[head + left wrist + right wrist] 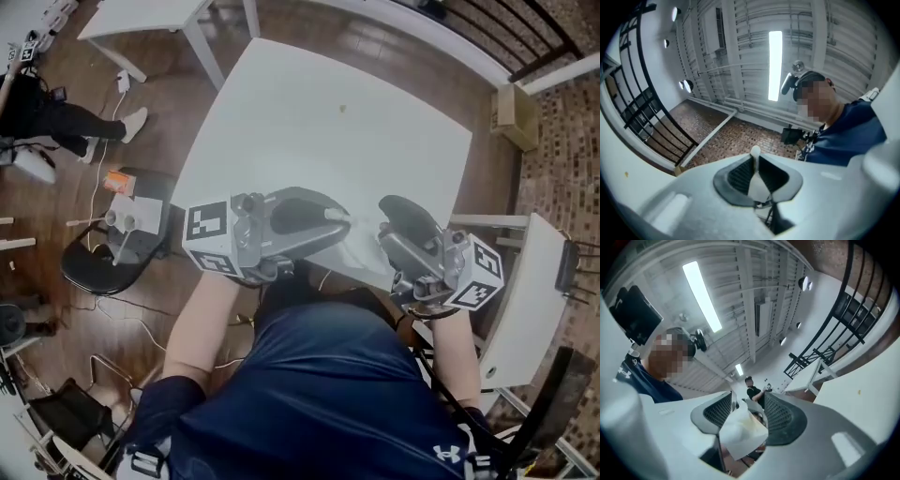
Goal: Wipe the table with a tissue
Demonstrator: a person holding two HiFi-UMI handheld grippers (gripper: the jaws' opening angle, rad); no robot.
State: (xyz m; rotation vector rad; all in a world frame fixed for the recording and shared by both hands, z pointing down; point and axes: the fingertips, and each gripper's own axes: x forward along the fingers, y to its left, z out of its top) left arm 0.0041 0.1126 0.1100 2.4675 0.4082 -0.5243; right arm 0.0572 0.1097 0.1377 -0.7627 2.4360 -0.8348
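In the head view both grippers hover over the near edge of the white table [319, 122], pointing toward each other. A white tissue [361, 248] hangs between them. My left gripper [342, 217] is shut on the tissue; in the left gripper view its pads [740, 176] pinch a thin white fold of tissue [757, 185]. My right gripper [389, 230] stands open. In the right gripper view a crumpled piece of the tissue [743, 430] lies loosely between its wide-spread pads [780, 416], with a gap showing on either side.
A small brown speck [342, 108] lies on the far part of the table. A black chair [103, 253] with small items stands at the left, a second white table [141, 19] at the top left, a cardboard box [516, 108] at the far right, a white chair [525, 291] beside me.
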